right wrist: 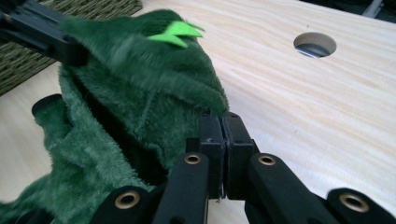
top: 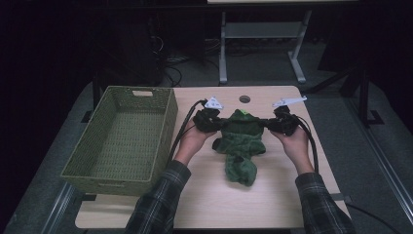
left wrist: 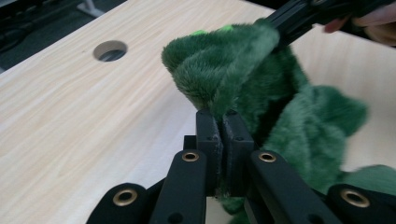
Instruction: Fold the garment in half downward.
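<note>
A dark green fuzzy garment [top: 241, 144] with bright green spikes lies on the middle of the wooden table [top: 214, 200], its top edge lifted. My left gripper [top: 214, 122] is shut on the garment's left upper edge. My right gripper [top: 272, 124] is shut on its right upper edge. In the left gripper view the jaws [left wrist: 223, 123] pinch green fur [left wrist: 224, 70], and the other gripper's black jaws hold the far side. In the right gripper view the jaws [right wrist: 223, 128] pinch the fur [right wrist: 140, 84] below a bright green spike [right wrist: 177, 33]. The lower part of the garment trails toward me.
A green woven basket [top: 119, 180] stands on the table's left side, its inside bare. A round cable hole [top: 244, 99] sits at the table's far edge. Beyond the table stand a desk frame [top: 263, 34] and cables on the floor.
</note>
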